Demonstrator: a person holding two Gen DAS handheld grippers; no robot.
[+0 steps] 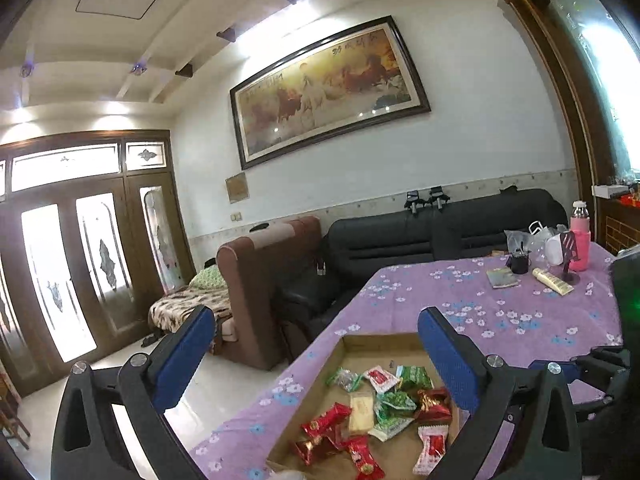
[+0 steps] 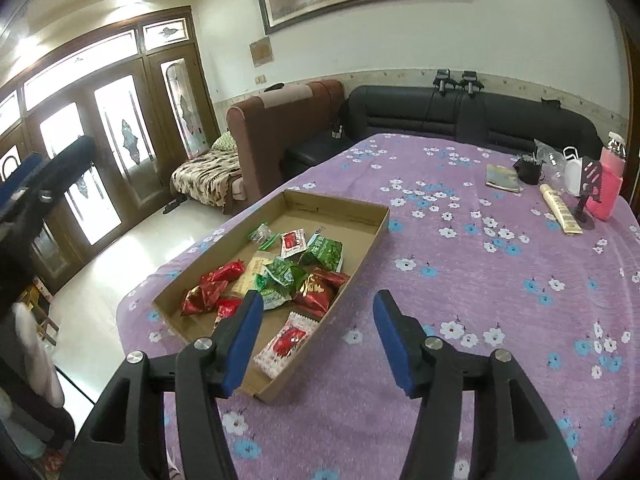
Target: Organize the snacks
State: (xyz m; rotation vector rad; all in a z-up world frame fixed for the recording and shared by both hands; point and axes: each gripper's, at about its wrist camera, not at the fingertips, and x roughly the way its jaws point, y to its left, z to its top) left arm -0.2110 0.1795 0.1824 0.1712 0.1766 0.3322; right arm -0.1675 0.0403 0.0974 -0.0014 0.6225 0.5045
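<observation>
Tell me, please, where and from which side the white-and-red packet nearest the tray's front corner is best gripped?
Probably across its narrow width at mid-body, coming from above. The white-and-red packet lies flat in the cardboard tray beside its right wall, clear of the pile, and the open right gripper hangs near it.

Cardboard tray (image 1: 360, 342) near end cut off (bottom edge); wrapper print unreadable

Strong daylight is admitted through the glass doors (image 1: 68, 272), which are blown out to white. Glare is thrown across the floor (image 2: 132, 256). Heavy fisheye bending and dark vignetting are seen at the edges.
</observation>
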